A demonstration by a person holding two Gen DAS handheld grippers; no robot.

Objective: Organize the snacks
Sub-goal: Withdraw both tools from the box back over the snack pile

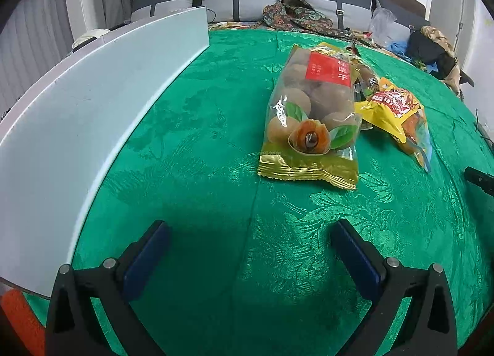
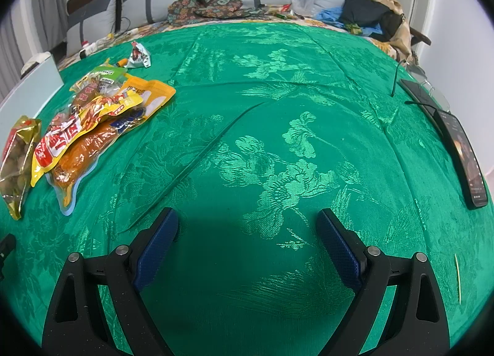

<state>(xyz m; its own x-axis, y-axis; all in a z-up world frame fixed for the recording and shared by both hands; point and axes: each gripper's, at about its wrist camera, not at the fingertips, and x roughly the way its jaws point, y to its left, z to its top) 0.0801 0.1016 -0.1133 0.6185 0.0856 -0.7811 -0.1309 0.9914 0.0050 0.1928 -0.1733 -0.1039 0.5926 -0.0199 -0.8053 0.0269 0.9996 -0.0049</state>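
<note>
On the green patterned tabletop (image 1: 200, 140), a clear longan bag (image 1: 311, 115) carries a red label printed 桂圆干. Just beside it, touching, lies a yellow-and-red snack pack (image 1: 392, 106); its lettering is not legible. A white panel (image 1: 92, 102) borders the left side. Left tongs (image 1: 247, 251) stand wide, empty. Right tongs (image 2: 247, 238) stand wide, empty, over bare cloth. Two phones (image 2: 463, 152) lie at the right edge.

Five snack bags (image 2: 92, 127), two phones (image 2: 466, 158), one toothpick (image 2: 458, 278).
</note>
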